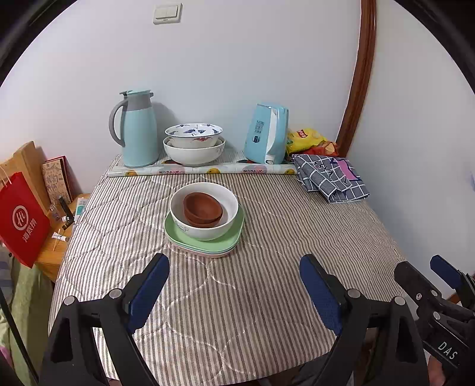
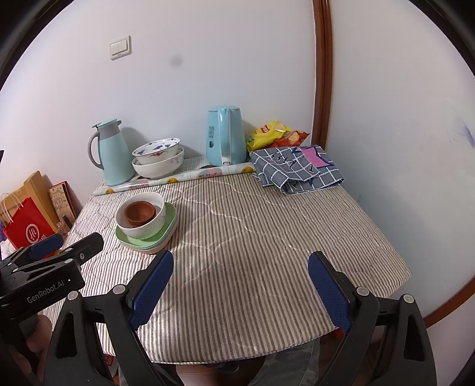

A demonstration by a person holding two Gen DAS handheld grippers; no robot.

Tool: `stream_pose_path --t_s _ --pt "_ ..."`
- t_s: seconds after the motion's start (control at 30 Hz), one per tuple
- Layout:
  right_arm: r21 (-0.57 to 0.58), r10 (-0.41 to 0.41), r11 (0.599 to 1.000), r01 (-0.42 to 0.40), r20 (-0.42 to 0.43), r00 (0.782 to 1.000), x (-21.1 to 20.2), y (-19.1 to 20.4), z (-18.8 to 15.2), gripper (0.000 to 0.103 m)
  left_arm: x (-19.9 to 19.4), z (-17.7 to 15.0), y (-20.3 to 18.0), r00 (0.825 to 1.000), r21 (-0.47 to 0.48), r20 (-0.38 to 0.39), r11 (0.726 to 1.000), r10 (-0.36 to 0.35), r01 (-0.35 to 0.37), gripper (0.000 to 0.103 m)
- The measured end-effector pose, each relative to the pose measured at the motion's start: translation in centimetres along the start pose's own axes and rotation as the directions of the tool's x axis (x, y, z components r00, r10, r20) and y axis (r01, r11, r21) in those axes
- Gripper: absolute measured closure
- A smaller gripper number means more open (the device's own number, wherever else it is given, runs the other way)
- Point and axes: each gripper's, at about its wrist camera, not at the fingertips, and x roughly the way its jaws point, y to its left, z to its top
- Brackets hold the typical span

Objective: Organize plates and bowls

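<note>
- Surface (image 1: 237, 297): covered by a grey-and-white striped quilted cloth; it stands in a room corner against pale walls, with a light switch (image 1: 167, 13) high on the far wall and a brown wooden trim (image 1: 360, 74) running up at the right.
- Task stack, left of centre: stacked brown bowls (image 1: 202, 208) sit inside a white bowl (image 1: 204, 210), which rests on a pile of green plates (image 1: 204, 237).
- Second stack, at the far edge: a blue-patterned bowl (image 1: 193, 135) nested in a larger white bowl (image 1: 193, 151), beside a pale blue thermos jug (image 1: 137, 127).
- Far right: a pale blue electric kettle (image 1: 267, 133), snack packets (image 1: 308, 139) and a folded grey checked cloth (image 1: 329, 176); a rolled printed sheet (image 1: 202, 170) lies across the far edge in front of jug, bowls and kettle.
- Left of the surface: a red paper bag (image 1: 22, 219) and a low wooden stand (image 1: 59, 237) with small items.
- Left tongs (image 1: 234, 267): spread apart, holding nothing, over the near part of the cloth just short of the plates.
- Right tongs (image 2: 240, 264): spread apart, holding nothing, over the near middle, to the right of the plate stack.
</note>
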Motion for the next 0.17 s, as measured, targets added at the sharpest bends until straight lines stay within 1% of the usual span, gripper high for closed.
stream_pose_path --t_s 0.17 --pt "0.0 -0.005 1.0 0.005 -0.008 1.0 0.72 0.06 0.01 0.012 0.86 -0.01 0.16 1.0 0.0 -0.008 1.0 -0.006 0.006 0.014"
